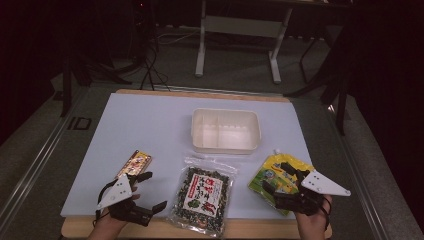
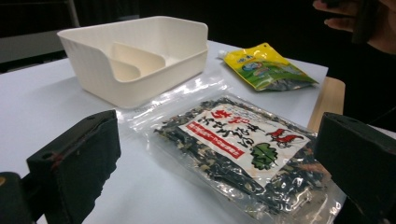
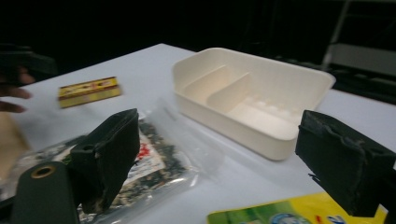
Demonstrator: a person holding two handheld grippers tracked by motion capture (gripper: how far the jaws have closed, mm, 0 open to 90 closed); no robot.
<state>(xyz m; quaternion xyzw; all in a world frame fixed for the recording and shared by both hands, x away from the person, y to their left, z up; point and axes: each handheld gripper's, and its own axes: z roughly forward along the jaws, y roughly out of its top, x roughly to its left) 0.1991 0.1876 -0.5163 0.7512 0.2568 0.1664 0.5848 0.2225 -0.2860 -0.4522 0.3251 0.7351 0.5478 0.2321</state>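
Note:
Both grippers stand open near the table's front edge. My left gripper [image 1: 150,191] [image 2: 223,140] is beside the left edge of a clear packet of dark dried seaweed [image 1: 202,195] [image 2: 238,144] [image 3: 144,163], which lies flat ahead of its wide jaws. My right gripper [image 1: 277,178] [image 3: 225,135] hovers over a yellow-green pouch [image 1: 277,176] [image 2: 264,65] [image 3: 289,212]; nothing is between its pads. A white divided tray [image 1: 225,130] [image 2: 135,56] [image 3: 252,98] sits empty at the middle of the mat. A small yellow-brown box [image 1: 135,164] [image 3: 88,91] lies just beyond the left gripper.
The items rest on a pale mat [image 1: 150,125] over a wooden board whose front edge [image 1: 165,229] shows near the hands. Beyond the table stand a white desk frame [image 1: 240,30] and dark stands with cables on the floor.

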